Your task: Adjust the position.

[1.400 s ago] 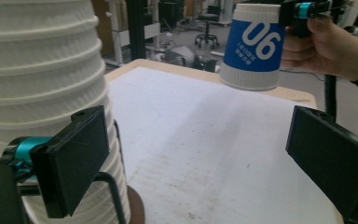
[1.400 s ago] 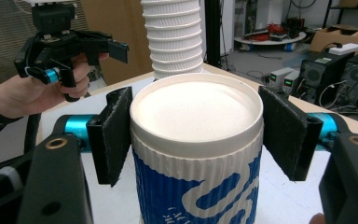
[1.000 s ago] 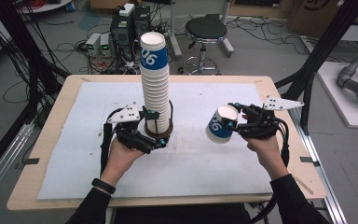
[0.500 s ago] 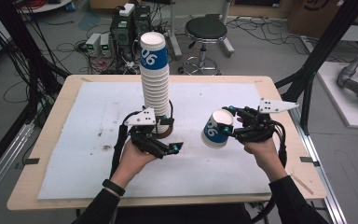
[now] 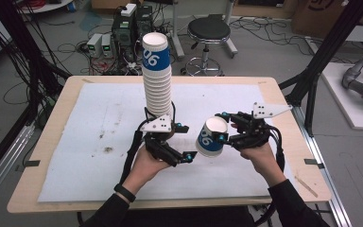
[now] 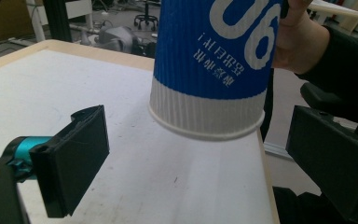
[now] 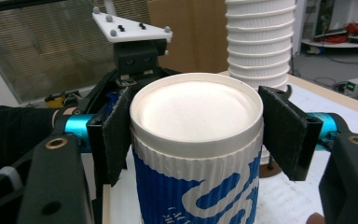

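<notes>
High view: the right gripper (image 5: 224, 135) is clamping a single cup (image 5: 211, 137), holding it tilted above the worktop (image 5: 75, 142), right of the stack (image 5: 157, 80). The left gripper (image 5: 182, 142) is standing open beside it (jaws either side of the cup's rim, not touching). I judge a handover is starting; next, the left must close squarely.
</notes>
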A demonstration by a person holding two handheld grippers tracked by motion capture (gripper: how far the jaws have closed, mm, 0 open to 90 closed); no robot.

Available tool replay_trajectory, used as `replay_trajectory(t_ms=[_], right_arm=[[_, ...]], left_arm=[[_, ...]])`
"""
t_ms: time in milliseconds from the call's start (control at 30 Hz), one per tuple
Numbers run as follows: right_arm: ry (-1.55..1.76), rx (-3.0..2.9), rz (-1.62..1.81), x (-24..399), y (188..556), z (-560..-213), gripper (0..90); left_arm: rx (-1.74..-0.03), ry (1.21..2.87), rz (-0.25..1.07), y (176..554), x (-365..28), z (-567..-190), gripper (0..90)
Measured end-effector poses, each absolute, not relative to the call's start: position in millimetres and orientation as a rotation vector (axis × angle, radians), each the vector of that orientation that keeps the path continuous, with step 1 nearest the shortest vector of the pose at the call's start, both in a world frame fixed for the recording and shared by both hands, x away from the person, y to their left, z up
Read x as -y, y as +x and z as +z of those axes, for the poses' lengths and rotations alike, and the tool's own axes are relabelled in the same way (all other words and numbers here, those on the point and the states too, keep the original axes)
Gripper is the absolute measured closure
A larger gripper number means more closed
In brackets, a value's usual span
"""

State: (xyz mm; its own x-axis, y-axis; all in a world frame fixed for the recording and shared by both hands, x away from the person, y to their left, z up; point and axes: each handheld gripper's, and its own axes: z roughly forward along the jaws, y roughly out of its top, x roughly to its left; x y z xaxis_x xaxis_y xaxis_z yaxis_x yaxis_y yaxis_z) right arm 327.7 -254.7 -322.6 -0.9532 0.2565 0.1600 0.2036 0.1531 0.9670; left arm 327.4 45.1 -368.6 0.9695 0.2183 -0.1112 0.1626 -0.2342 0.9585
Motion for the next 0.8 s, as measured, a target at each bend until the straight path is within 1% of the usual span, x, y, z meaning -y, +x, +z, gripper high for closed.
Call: replay_trajectory(t_ms=[400, 800], right_arm=[[0.428, -2.407, 1.957, 239, 325, -326, 30.4], [0.416, -2.424, 1.97, 233, 324, -328, 30.4]], left_arm=[[-0.244, 1.819, -0.005, 325, -24, -378, 5.9], [-0.246, 1.825, -0.018, 327, -19, -381, 5.9]])
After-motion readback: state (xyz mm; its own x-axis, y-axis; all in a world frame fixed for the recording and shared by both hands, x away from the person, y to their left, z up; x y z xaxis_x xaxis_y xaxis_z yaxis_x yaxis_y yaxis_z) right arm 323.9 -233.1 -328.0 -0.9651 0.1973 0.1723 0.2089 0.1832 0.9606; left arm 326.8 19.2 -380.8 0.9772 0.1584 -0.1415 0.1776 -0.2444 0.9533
